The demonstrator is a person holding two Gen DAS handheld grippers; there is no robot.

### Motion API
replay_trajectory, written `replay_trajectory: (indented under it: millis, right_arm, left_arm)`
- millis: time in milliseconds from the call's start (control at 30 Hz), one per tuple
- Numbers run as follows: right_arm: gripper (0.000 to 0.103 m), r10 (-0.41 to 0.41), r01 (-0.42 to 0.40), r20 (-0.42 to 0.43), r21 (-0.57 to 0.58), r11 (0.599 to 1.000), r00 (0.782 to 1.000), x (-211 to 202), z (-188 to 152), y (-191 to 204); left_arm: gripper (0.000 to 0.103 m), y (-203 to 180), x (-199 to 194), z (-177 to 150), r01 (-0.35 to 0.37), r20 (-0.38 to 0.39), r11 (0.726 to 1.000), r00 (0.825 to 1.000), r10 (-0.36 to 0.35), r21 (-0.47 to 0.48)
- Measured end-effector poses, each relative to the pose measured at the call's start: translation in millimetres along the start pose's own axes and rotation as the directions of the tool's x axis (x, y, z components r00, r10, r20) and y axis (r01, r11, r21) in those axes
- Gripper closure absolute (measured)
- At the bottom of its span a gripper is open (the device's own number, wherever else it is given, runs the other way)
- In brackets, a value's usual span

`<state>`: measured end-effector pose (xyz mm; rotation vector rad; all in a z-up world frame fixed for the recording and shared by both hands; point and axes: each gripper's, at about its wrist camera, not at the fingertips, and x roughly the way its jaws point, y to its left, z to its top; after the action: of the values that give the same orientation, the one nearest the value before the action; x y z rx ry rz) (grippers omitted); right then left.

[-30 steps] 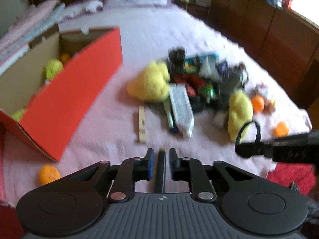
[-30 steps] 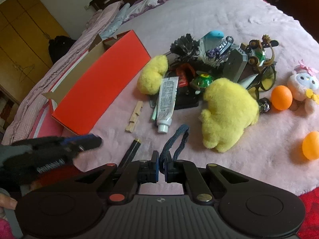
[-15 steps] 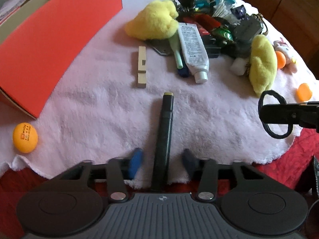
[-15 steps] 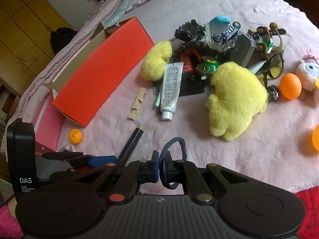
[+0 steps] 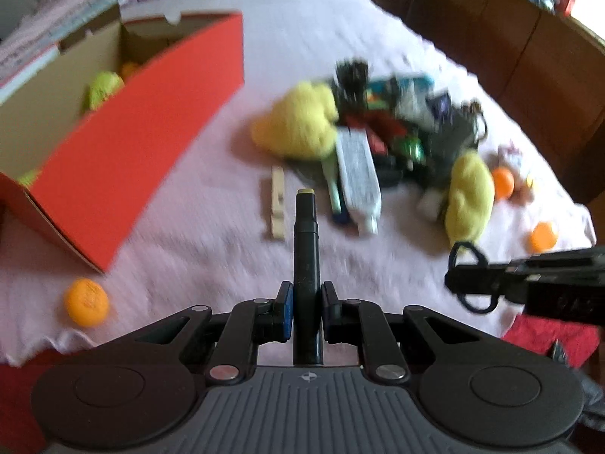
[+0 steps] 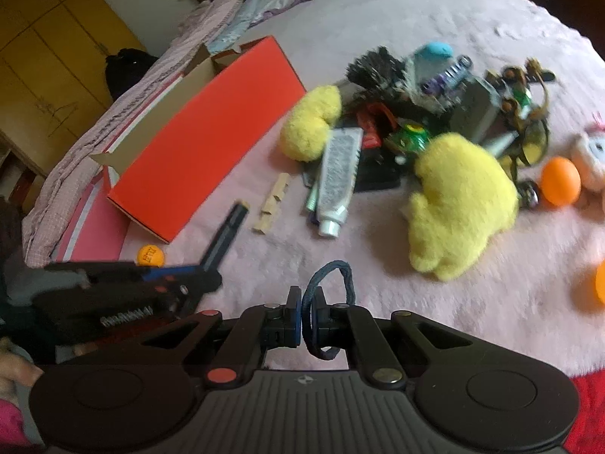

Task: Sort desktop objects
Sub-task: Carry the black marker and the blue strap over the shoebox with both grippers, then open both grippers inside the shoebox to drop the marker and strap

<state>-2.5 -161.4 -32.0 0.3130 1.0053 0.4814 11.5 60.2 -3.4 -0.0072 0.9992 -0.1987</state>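
Observation:
My left gripper [image 5: 305, 295] is shut on a black marker [image 5: 305, 249] with a yellow end, held above the pink blanket and pointing forward; the marker also shows in the right wrist view [image 6: 227, 234]. My right gripper [image 6: 309, 306] is shut on a dark blue hair tie [image 6: 332, 276], which also shows in the left wrist view [image 5: 470, 261]. An open red cardboard box [image 5: 124, 159] stands to the left with yellow-green toys inside. A pile of mixed objects [image 6: 416, 113] lies ahead.
Nearby lie a white tube [image 5: 357, 181], a wooden clothespin [image 5: 276, 204], two yellow plush toys [image 6: 461, 204] [image 5: 298, 125], and orange balls [image 5: 86, 302] [image 6: 559, 181]. A pink plush [image 6: 590, 155] lies at the right. Wooden cabinets [image 5: 529, 49] line the right side.
My left gripper has shut on the black marker and lifted it off the blanket, tilting the view up toward the box. My right gripper still holds the hair tie.

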Motion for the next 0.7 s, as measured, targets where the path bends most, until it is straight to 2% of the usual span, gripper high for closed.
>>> replay_trajectory:
  millis: [200, 400, 567, 700]
  right_arm:
    - [0.097, 0.051, -0.049, 0.035, -0.068, 0.996, 0.998, 0, 30, 25]
    - [0.097, 0.106, -0.091, 0.075, -0.177, 0.98, 0.992, 4, 74, 64]
    - [0.097, 0.159, -0.124, 0.113, -0.269, 0.955, 0.981, 13, 121, 102]
    - [0.097, 0.221, -0.177, 0.109, -0.317, 0.932, 0.969, 30, 161, 135]
  left_arm:
    - [0.087, 9, -13, 22, -0.064, 0.074, 0.998, 0.995, 0.064, -0.007]
    - [0.087, 30, -27, 46, -0.103, 0.137, 0.994, 0.985, 0.107, -0.035]
    - [0.087, 63, -48, 79, -0.145, 0.211, 0.985, 0.964, 0.161, -0.09]
    - [0.087, 94, -53, 107, -0.197, 0.238, 0.971, 0.945, 0.225, -0.133]
